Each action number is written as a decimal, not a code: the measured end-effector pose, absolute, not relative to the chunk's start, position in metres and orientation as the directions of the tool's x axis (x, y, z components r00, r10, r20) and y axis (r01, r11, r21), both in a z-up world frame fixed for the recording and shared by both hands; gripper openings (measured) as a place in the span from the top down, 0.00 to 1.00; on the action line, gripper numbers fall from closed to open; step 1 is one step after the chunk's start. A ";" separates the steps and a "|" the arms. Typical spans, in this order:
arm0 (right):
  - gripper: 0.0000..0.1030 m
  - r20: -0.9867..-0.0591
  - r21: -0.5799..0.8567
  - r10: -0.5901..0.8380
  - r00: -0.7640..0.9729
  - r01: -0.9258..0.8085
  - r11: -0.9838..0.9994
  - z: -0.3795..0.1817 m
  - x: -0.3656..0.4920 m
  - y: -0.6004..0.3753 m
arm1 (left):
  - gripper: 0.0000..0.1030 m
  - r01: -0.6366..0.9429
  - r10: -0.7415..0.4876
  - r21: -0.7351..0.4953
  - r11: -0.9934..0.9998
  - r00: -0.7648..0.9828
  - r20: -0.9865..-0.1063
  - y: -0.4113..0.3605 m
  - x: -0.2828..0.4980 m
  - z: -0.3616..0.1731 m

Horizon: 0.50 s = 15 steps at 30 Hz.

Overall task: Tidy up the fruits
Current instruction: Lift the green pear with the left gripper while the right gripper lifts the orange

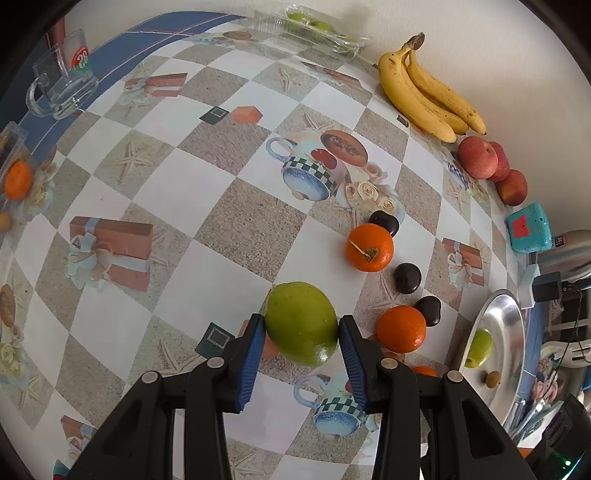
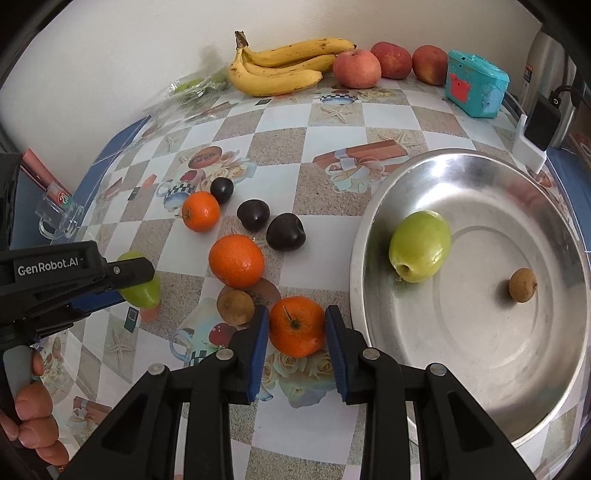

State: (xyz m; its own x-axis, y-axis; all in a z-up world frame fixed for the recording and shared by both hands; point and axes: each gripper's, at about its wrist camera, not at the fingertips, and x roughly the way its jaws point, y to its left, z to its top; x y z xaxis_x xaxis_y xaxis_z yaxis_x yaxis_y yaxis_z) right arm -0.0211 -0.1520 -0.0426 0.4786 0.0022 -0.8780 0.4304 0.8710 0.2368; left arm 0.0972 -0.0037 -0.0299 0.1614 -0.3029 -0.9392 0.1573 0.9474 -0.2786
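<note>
My left gripper (image 1: 301, 328) is shut on a green fruit (image 1: 301, 323) over the checked tablecloth; the fruit also shows in the right wrist view (image 2: 142, 290) behind the left gripper's black body. My right gripper (image 2: 296, 325) is shut on an orange (image 2: 296, 325) just left of the steel bowl (image 2: 373, 236). The bowl holds another green fruit (image 2: 419, 251) and a small brown fruit (image 2: 522, 285). Two more oranges (image 2: 236, 260) (image 2: 200, 211), three dark plums (image 2: 285, 232) and a brown fruit (image 2: 235, 307) lie on the table.
Bananas (image 2: 284, 66), three red apples (image 2: 356, 69) and a teal box (image 2: 474, 84) stand along the back wall. A clear plastic tray with green fruit (image 1: 314, 26) is at the back. A glass mug (image 1: 64, 81) stands at the left edge.
</note>
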 end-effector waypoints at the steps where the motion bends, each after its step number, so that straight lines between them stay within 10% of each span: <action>1: 0.69 -0.879 0.237 0.004 0.477 0.429 0.872 -0.043 -0.021 -0.152 | 0.58 0.156 -0.304 -0.281 0.947 0.158 -0.939 -0.004 0.098 -0.030; 15: 0.58 -0.888 0.318 0.068 0.455 0.502 0.804 -0.041 -0.026 -0.160 | 0.58 0.150 -0.348 -0.329 0.932 0.118 -0.930 -0.009 0.098 -0.035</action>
